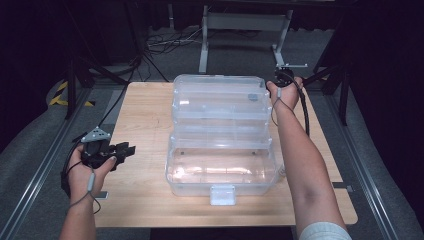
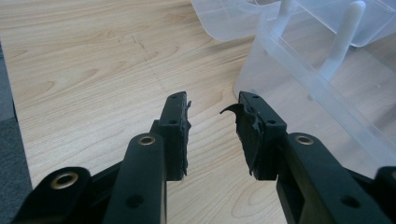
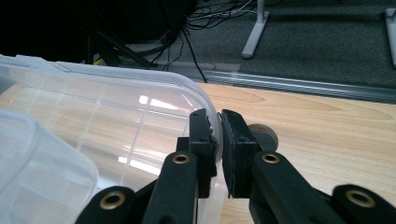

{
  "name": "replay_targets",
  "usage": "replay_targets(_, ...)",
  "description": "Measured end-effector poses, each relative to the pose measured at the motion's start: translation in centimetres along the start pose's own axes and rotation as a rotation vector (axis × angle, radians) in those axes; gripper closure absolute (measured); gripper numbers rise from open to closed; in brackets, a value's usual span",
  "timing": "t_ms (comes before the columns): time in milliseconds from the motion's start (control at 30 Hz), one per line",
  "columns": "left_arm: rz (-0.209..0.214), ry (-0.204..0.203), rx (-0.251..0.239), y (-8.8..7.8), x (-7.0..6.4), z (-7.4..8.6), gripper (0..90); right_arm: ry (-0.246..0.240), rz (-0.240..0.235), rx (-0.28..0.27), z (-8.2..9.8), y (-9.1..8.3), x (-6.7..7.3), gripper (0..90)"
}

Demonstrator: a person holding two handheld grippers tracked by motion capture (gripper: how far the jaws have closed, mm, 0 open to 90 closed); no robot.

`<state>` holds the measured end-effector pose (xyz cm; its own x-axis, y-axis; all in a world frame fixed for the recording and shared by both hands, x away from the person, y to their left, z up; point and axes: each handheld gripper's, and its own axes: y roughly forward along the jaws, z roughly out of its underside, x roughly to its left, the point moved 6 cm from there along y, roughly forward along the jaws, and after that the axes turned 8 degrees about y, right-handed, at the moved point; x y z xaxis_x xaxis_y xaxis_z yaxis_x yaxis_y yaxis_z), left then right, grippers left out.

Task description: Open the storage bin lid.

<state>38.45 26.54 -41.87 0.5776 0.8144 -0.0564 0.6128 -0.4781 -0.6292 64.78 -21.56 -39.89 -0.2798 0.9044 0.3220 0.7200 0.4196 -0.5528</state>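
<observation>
Plastic, clear and tiered, is what my right claw [image 1: 281, 80] works on in the high view: a storage box [image 1: 220, 172] standing open in the middle of the table [image 1: 145, 107], its lid [image 1: 220, 97] thrown back toward the far edge. My right claw sits at the lid's far right corner, my forearm reaching past the right side of the box. My left claw [image 1: 122, 150] hangs low over the table, to the left of the box and apart from it, pointing toward it.

From the left claw view, my left claw [image 2: 212, 126] stands apart with bare wood showing between its jaws and nothing in them. The box wall [image 2: 299, 74] lies ahead and to the right of the jaws, near but not touching.

From the right claw view, my right claw [image 3: 218, 140] is clamped on the rounded rim of the lid [image 3: 116, 126], the jaws nearly together with the thin clear edge between them. The lid spreads to the left of the jaws; a small dark round piece [image 3: 264, 135] sits just behind the right jaw on the table.
</observation>
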Motion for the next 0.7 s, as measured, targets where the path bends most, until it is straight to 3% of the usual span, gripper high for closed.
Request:
replay_targets(533, 0.011, -0.004, -0.001, 0.24, 0.26, 0.04, 64.3, -0.012, 0.025, 0.021, 0.83, 0.95, -0.44, 83.2)
replay_targets(700, 0.020, -0.001, -0.002, 0.60, 0.27, -0.26, 64.3, -0.019, 0.024, 0.016, 0.65, 0.54, -0.52, 84.1)
